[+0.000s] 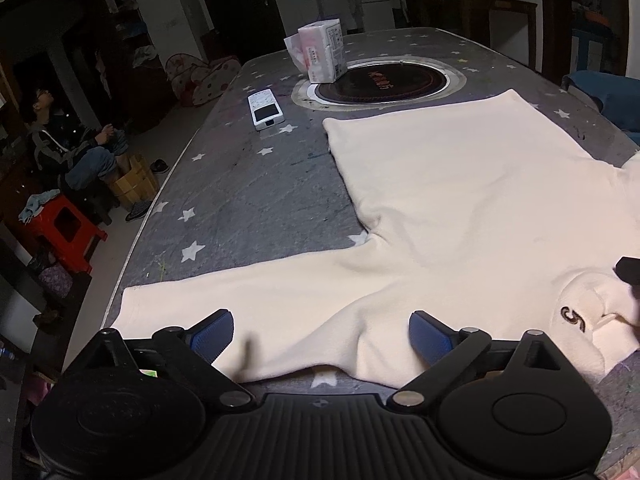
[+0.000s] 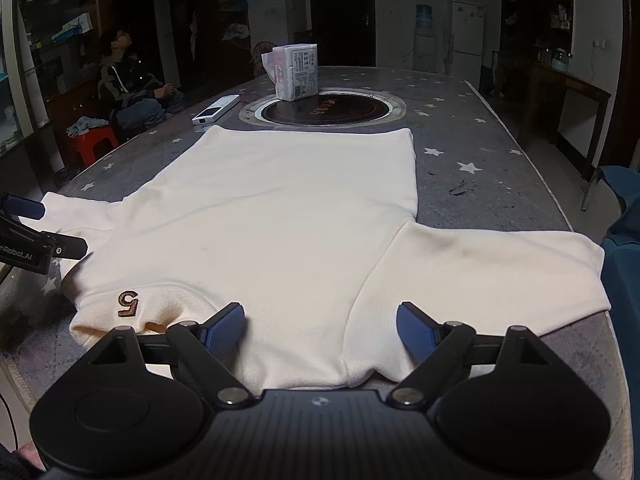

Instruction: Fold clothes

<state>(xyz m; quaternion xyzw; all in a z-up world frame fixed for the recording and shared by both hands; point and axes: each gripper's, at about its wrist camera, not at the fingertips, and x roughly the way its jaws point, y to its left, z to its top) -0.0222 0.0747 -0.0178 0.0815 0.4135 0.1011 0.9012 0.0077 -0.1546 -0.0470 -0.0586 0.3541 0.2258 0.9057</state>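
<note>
A cream short-sleeved shirt lies spread flat on the grey star-patterned table, hem far, collar near. A brown "5" mark sits at the collar. My left gripper hovers open just over the shoulder by the left sleeve, its blue pads wide apart with the cloth lying untouched between them. Over the shoulder by the right sleeve, my right gripper is open in the same way. The left gripper also shows at the left edge of the right wrist view.
Beyond the hem are a round black hob set in the table, a tissue box and a white remote. A person sits off the left side near a red stool. A blue chair stands at the right edge.
</note>
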